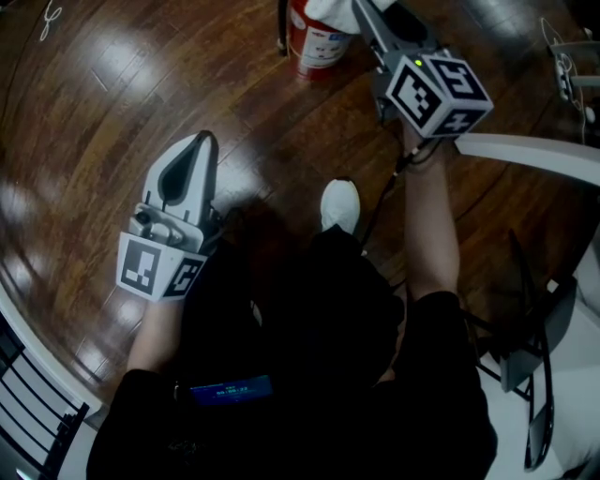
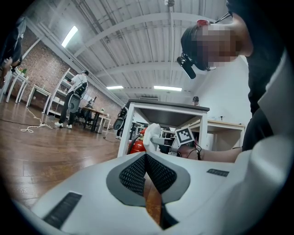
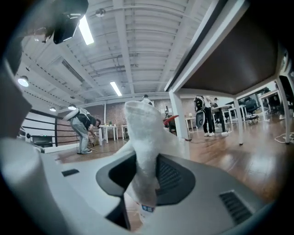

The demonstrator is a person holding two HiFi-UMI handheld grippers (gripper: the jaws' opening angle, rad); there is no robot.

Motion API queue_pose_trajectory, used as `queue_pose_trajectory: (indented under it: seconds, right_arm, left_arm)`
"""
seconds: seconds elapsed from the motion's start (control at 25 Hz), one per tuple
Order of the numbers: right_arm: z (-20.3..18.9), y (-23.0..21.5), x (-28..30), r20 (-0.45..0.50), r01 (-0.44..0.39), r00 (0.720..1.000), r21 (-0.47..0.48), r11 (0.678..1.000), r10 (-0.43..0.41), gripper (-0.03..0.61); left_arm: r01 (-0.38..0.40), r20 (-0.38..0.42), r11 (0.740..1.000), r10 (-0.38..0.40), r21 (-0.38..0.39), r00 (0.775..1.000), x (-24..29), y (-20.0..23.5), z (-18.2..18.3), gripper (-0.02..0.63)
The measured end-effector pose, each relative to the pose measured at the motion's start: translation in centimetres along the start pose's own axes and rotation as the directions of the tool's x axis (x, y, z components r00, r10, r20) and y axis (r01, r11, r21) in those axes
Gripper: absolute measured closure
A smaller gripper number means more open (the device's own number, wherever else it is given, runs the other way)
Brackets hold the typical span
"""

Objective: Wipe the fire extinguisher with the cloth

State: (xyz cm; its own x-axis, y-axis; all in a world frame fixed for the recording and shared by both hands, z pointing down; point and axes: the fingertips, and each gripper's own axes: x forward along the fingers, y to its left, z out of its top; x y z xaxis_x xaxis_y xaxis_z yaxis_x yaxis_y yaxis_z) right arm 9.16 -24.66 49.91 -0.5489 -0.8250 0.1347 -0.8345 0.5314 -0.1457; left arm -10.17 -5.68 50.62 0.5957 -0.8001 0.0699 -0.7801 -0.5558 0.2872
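— So where's the cloth (image 3: 140, 131)?
— Pinched in your right claw (image 1: 359, 13), held over the fire extinguisher (image 1: 317, 45) on the floor (image 1: 112, 84) for wiping. Your left claw (image 1: 201, 142) hangs closed, empty, aside.

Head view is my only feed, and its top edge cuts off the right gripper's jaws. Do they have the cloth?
Observer: Yes. The right gripper view shows the right gripper with its jaws closed on the white cloth, which stands up out of them.
Operator: And the left one?
Observer: The left gripper has its jaws together with nothing between them.
Operator: What stands by the fire extinguisher?
Observer: In the left gripper view, the fire extinguisher stands beside a white table leg.
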Motion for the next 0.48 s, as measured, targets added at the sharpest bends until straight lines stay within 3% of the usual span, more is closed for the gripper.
queue_pose_trajectory:
  seconds: [0.2, 0.48]
  right_arm:
    - [-3.0, -0.1, -0.7, -0.016, 0.021, 1.000, 0.046, 0.999, -0.020, 0.443]
    - [-10.2, -0.2, -0.2, -0.142, 0.036, 0.990, 0.091, 0.995, -0.023, 0.440]
  left_arm:
    - [0.003, 0.000, 1.000, -0.003, -0.003, 1.000, 0.3, 0.1, -0.2, 0.612]
    - [0.007, -0.003, 1.000, -0.007, -0.008, 1.000, 0.4, -0.1, -0.6, 0.612]
